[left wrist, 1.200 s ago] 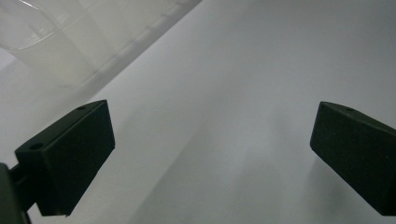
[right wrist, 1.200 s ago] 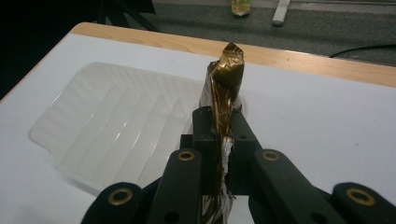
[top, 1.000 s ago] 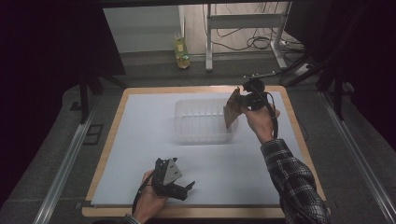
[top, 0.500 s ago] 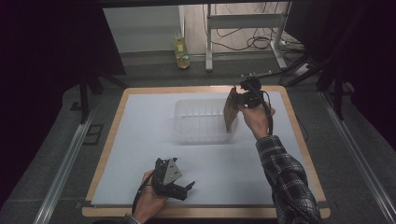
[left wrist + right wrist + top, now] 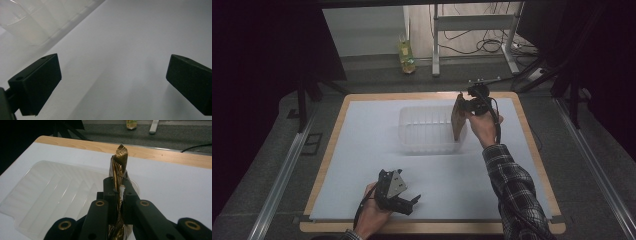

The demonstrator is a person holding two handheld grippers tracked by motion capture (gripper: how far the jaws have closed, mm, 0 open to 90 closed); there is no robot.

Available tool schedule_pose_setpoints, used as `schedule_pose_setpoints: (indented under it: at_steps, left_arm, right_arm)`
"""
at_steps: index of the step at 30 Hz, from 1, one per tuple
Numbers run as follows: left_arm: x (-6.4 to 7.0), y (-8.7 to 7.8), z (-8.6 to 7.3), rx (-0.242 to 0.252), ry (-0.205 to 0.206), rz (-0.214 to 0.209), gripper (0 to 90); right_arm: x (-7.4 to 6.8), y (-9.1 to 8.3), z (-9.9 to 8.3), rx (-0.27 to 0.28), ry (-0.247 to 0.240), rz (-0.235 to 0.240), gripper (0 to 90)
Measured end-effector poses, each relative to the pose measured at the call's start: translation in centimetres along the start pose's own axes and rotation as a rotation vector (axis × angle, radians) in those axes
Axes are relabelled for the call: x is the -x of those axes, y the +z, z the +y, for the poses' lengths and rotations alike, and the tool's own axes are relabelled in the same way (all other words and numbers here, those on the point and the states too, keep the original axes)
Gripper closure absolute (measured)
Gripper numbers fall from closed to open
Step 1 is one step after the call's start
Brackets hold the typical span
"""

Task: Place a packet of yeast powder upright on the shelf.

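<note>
Barely anything has moved since the earlier frames: right gripper point(image 5: 468, 106) sits right of centre in the high view, jaws clamped on a flat brown-and-gold packet point(image 5: 457, 118) held on edge over the right end of the clear plastic tray point(image 5: 428, 131). Left gripper point(image 5: 402, 202) rests at lower centre on the white tabletop point(image 5: 362, 150), jaws wide with nothing between them. To place it well I'd bring the packet left over the tray's middle, tip it flat and low, then release; dropped on edge here, it may topple over the rim.
</note>
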State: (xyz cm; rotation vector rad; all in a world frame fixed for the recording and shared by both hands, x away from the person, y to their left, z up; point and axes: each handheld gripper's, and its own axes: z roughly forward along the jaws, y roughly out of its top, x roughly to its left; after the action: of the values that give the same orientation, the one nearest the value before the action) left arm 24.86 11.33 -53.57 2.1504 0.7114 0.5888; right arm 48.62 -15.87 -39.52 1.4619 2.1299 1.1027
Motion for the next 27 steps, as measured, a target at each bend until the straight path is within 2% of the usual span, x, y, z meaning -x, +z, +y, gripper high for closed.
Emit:
schedule_pose_setpoints:
  at_steps: [5,8,17,24,27]
  left_arm:
    - [0.0,0.0,0.0,0.000,0.000,0.001,0.0]
    - [0.0,0.0,0.0,0.000,-0.002,0.001,0.0]
    - [0.0,0.0,0.0,0.000,-0.001,0.001,0.0]
    - [0.0,0.0,0.0,-0.001,-0.003,-0.004,0.0]
    - [0.0,0.0,0.0,0.001,-0.005,-0.006,0.0]
  right_arm:
    - [0.6,0.1,0.1,0.000,0.013,0.015,80.9]
    - [1.0,0.2,0.0,0.002,0.010,0.014,74.7]
    - [1.1,-0.1,-0.1,0.021,-0.029,0.006,47.7]
    - [1.0,-0.4,-0.4,0.028,-0.056,0.030,36.8]
    - [0.7,-0.6,-0.4,0.029,-0.090,0.039,33.7]
